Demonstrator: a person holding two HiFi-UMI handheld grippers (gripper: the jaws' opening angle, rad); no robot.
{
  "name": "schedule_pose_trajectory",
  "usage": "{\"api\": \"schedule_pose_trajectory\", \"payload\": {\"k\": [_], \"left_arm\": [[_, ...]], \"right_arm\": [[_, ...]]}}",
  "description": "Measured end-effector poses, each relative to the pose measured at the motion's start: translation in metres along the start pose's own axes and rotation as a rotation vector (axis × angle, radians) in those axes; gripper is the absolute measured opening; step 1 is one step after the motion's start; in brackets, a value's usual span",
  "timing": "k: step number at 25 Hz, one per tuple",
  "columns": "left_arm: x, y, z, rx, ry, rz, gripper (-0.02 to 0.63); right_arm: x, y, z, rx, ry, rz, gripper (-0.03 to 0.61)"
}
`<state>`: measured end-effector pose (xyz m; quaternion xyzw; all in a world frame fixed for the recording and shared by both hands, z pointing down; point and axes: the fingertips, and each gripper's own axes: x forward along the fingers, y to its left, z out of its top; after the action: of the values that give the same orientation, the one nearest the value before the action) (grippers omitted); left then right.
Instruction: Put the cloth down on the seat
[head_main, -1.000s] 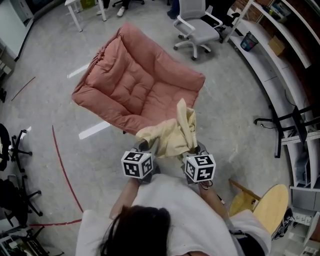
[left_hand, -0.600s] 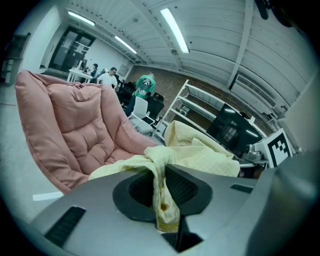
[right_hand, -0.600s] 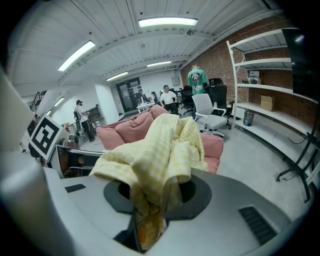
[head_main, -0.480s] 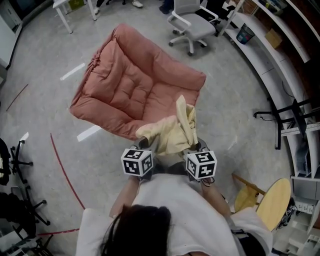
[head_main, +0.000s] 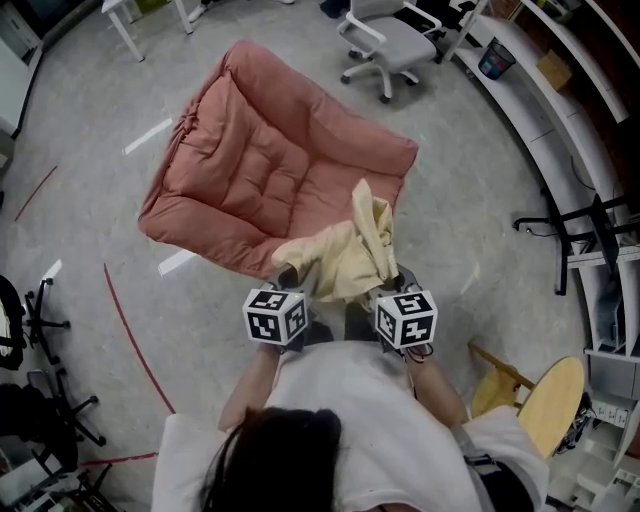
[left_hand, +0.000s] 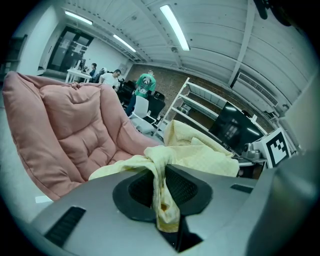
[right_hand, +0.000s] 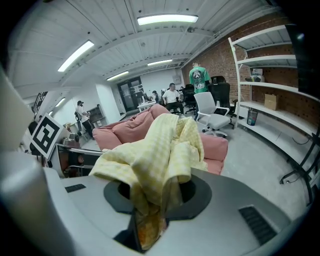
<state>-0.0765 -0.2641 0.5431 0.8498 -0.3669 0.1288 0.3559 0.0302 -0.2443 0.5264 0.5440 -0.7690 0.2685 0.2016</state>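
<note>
Both grippers were in front of the person, side by side and pointing toward the seat, a pink quilted cushion chair standing on the grey floor.

The left gripper had its jaws clenched on a twisted edge of the yellow cloth. The fabric was pinched between the dark pads and trailed below them. The right gripper had its jaws clamped on a thicker bunch of the same cloth, which rose in folds above the pads.

The cloth was strung between the two grippers. In the head view it lay crumpled over the near edge of the seat. Whether it touched the cushion could not be told.

A white office chair stood beyond the seat. A wooden stool stood to the person's right.
</note>
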Motion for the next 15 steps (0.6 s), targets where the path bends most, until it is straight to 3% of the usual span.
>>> {"api": "schedule_pose_trajectory", "payload": {"k": [15], "left_arm": [[0.065,0.016,0.031,-0.023,0.0,0.097,0.074]], "right_arm": [[0.054,-0.054,0.029,-0.017,0.043,0.052,0.124]]}}
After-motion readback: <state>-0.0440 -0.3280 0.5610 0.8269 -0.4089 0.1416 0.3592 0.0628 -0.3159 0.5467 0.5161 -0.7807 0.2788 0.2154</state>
